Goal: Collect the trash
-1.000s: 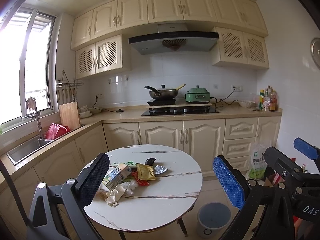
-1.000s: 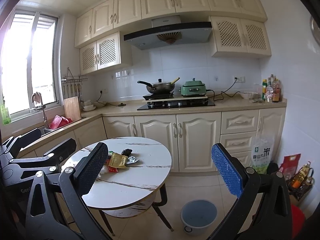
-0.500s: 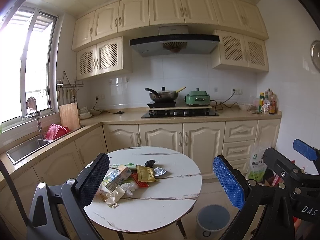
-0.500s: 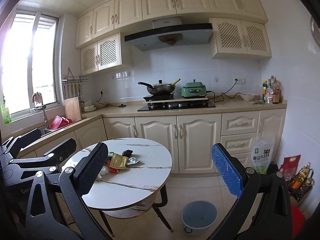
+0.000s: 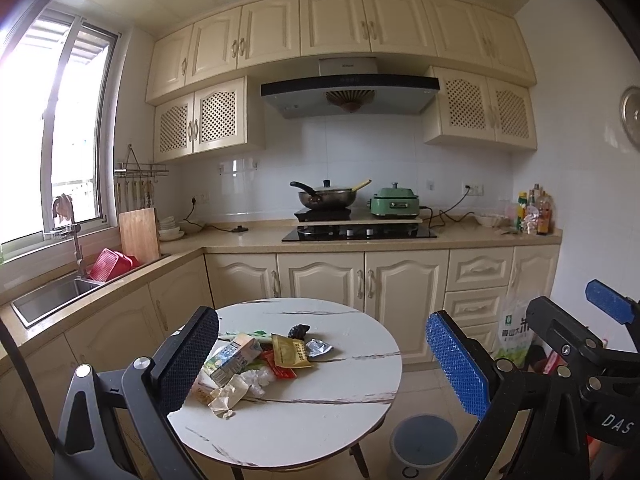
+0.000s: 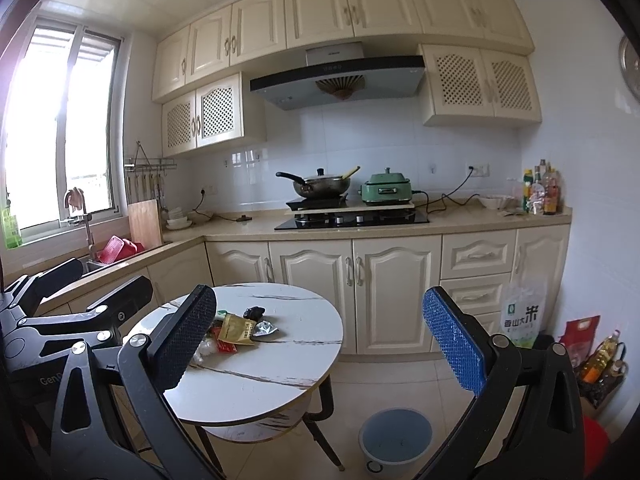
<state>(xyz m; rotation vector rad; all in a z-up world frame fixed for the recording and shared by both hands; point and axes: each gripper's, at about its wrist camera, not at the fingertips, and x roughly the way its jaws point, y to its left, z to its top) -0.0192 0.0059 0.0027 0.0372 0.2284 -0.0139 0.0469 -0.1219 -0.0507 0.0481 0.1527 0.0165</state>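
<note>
Kitchen tabletop (image 5: pixel 320 420) holds trash pile (image 5: pixel 256 360). Both hand-held grippers, left (image 5: pixel 320 364) and right (image 6: pixel 316 344), spread, empty. Judgement: descend onto one wrapper; bin (image 6: pixel 396 440) below.

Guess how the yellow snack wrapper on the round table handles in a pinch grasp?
The yellow wrapper lies flat and looks empty, so probably light and floppy. Its glossy film may slip between pads. It overlaps the red wrapper, which could drag along.

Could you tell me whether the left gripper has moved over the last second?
Yes, slightly: the left gripper has tilted up a little, since the table and bin sit lower in its view.
</note>
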